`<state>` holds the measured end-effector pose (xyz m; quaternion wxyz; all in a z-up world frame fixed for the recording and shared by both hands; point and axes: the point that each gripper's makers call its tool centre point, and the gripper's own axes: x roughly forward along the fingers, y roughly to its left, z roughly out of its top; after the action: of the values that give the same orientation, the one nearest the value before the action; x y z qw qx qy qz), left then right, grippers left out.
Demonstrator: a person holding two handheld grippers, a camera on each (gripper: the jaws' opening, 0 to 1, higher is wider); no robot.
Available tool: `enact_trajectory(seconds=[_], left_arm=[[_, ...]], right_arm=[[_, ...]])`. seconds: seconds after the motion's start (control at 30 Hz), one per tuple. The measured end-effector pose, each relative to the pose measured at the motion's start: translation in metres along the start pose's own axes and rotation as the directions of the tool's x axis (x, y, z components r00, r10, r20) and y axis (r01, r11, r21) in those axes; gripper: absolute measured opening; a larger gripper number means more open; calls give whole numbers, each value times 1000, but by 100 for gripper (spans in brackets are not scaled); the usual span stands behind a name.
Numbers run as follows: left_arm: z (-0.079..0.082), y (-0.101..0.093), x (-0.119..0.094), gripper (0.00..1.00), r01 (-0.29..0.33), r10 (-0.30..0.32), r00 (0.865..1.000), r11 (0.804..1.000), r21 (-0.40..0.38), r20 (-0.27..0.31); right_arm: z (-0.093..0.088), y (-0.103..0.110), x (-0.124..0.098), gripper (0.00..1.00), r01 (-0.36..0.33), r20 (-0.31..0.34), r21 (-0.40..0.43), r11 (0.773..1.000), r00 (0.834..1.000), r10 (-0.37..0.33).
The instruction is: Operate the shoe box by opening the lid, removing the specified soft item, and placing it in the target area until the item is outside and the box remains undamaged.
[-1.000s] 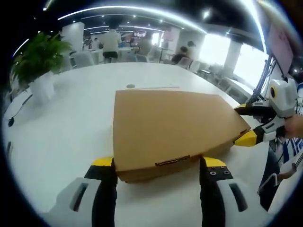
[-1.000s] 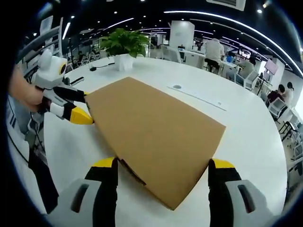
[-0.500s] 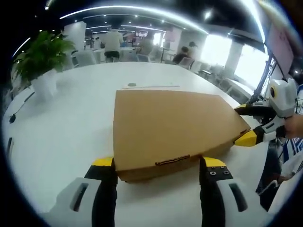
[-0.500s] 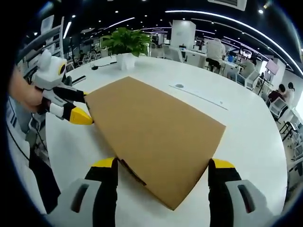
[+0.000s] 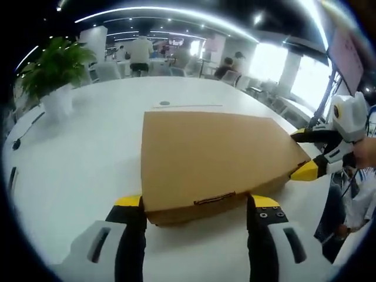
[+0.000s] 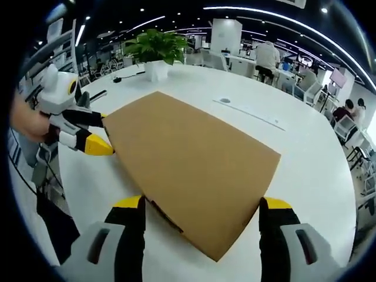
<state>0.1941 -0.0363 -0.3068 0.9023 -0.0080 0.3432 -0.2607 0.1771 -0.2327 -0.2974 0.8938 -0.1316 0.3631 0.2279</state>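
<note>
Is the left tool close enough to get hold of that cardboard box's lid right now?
Probably yes. The left tool stands open with the near edge of the box between its jaws, the lid's front flap right there. Nothing lies between them on the table.

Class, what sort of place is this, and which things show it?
Probably an open-plan office: a big white table holding a potted plant, with desks, chairs and seated people under ceiling strip lights.

We see the shoe box (image 5: 211, 155) is matt brown cardboard, smooth, w/ plain lid. Table (image 5: 82, 158) looks like smooth white laminate, slight sheen. Both gripper shells are glossy white plastic w/ black jaws, yellow tips.
</note>
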Motion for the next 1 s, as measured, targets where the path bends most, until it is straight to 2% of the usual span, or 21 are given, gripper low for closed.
enact_trajectory(seconds=[0.57,1.0], left_arm=[[-16,-1,-16,67,13,-13,1000,1000,5,-7],[-25,-4,-26,65,7,-7,999,1000,-1,-39]], right_arm=[[-10,18,-12,81,18,14,15,1000,1000,-19],[-15,25,-16,81,10,-19,8,1000,1000,-10]])
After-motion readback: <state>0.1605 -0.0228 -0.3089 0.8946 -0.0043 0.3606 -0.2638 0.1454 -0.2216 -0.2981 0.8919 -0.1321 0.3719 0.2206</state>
